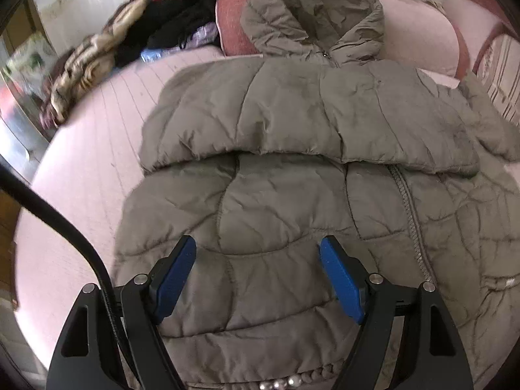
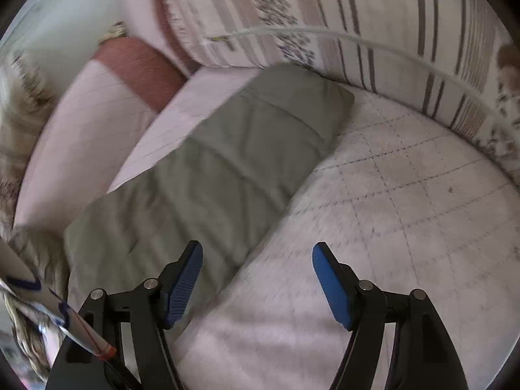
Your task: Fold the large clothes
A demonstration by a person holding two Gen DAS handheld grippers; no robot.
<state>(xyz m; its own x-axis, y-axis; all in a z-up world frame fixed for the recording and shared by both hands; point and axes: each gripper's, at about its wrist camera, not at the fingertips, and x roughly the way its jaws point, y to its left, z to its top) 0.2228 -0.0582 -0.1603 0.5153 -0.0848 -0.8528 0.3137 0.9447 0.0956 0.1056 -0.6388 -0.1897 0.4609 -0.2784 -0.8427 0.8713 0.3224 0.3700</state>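
Note:
An olive-grey quilted hooded jacket (image 1: 292, 178) lies front up on a pink bed sheet (image 1: 87, 175), its hood (image 1: 312, 16) resting on a pillow at the far end. One sleeve is folded across the chest. My left gripper (image 1: 258, 247) hovers open just above the jacket's lower body, nothing between its blue pads (image 1: 177, 279). In the right wrist view the jacket's other sleeve (image 2: 221, 169) stretches out flat over the bed. My right gripper (image 2: 256, 250) stands open over that sleeve's near edge and the sheet, empty.
A pile of dark and fur-trimmed clothes (image 1: 130, 48) lies at the far left of the bed. A red and pink pillow (image 1: 232, 22) sits under the hood. A striped floral quilt (image 2: 373, 26) banks up along the bed's right side. A black cable (image 1: 65, 227) crosses the left view.

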